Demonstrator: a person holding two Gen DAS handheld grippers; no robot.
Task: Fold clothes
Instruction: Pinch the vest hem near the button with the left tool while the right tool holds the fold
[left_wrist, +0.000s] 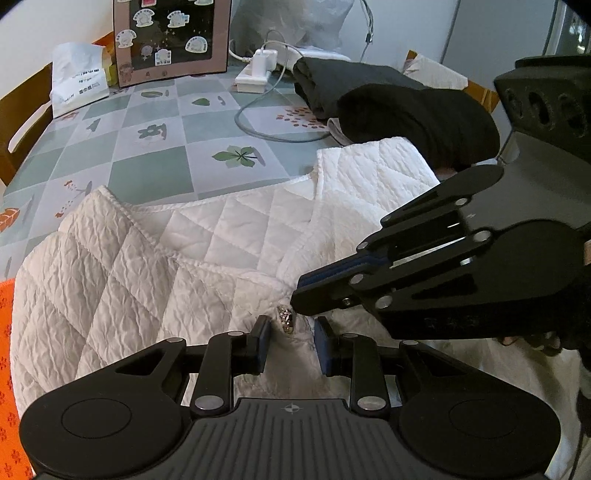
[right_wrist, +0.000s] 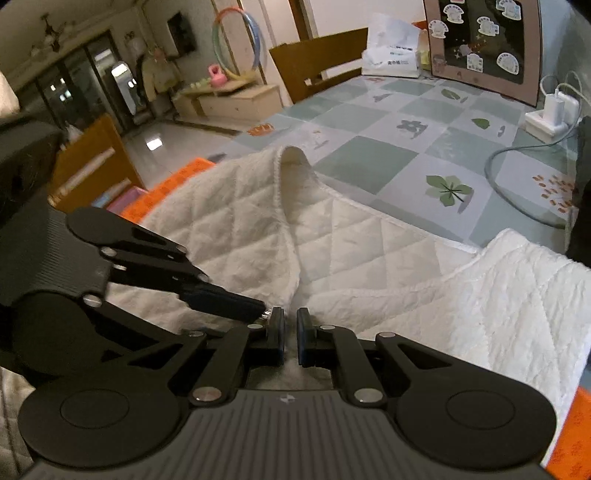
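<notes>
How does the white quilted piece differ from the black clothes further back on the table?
The white quilted garment is diamond-stitched; the black clothes look smooth. The white quilted garment lies spread open nearby; the black clothes sit folded in a heap farther back. Both rest on the checked table.

Even, soft indoor light in both views, moderately bright on desk (left_wrist: 155, 173). White quilted garment (left_wrist: 122, 266) near overexposed at right, stitching still legible. Soft shadows only, under black gripper (left_wrist: 290, 341) linkages. Far room in right wrist view dim, yellowish; glare patch on floor (right_wrist: 154, 144), bright spots on glass doors, possibly lamp reflections. Strong fisheye bending at edges, dark vignette in corners. Slight blur at far left of right wrist view.
</notes>
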